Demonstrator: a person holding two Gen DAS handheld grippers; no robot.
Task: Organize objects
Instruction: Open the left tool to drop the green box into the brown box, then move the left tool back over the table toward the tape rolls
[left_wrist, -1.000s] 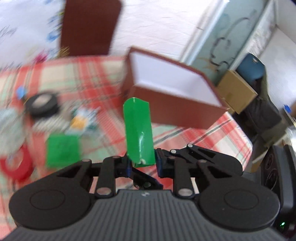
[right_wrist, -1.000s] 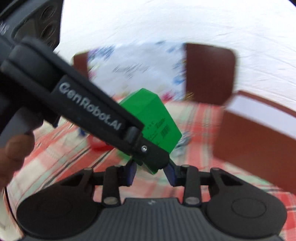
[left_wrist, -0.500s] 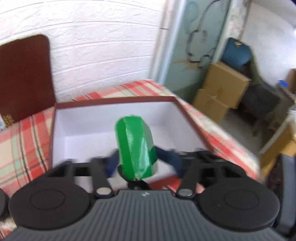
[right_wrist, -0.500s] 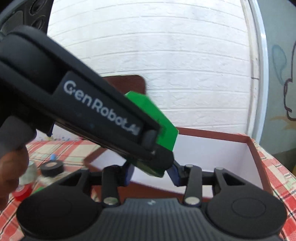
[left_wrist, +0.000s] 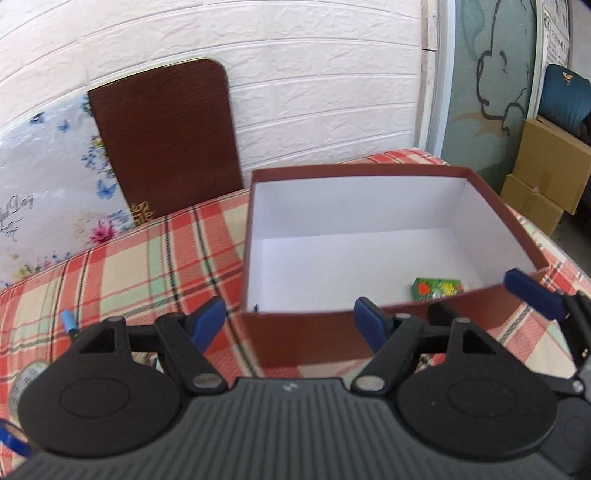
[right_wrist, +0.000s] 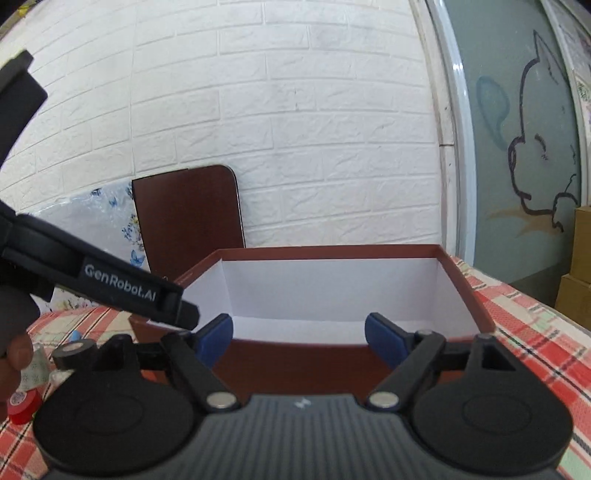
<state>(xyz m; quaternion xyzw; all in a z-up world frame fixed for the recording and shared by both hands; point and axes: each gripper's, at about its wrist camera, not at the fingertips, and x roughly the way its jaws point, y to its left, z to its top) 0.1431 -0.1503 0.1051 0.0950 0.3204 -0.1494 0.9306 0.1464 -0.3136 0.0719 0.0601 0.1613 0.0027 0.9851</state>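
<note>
A: What's in the box (left_wrist: 373, 332) at this moment?

B: It is a brown box with a white inside, open at the top, standing on the checked cloth (left_wrist: 147, 258) of the counter. In the left wrist view a small green packet (left_wrist: 437, 288) lies flat on its floor, near the front wall and toward the right corner. The rest of the floor that shows is bare white.

A: And the tools?

B: The left tool (left_wrist: 291, 319) has its blue pads spread apart with nothing between them, just before the box's front wall. The right tool (right_wrist: 299, 332) has just been opening; its pads too stand wide with nothing between them, in front of the same wall. The right tool's blue pad shows at the right edge of the left view.

A: Anything around it?

B: A brown board (left_wrist: 166, 136) leans on the white brick wall behind the counter, beside a flowered sheet (left_wrist: 44, 177). Left of the box, a red tape roll (right_wrist: 24, 404) sits on the cloth. Cardboard cartons (left_wrist: 546, 177) stand on the floor at the right.
</note>
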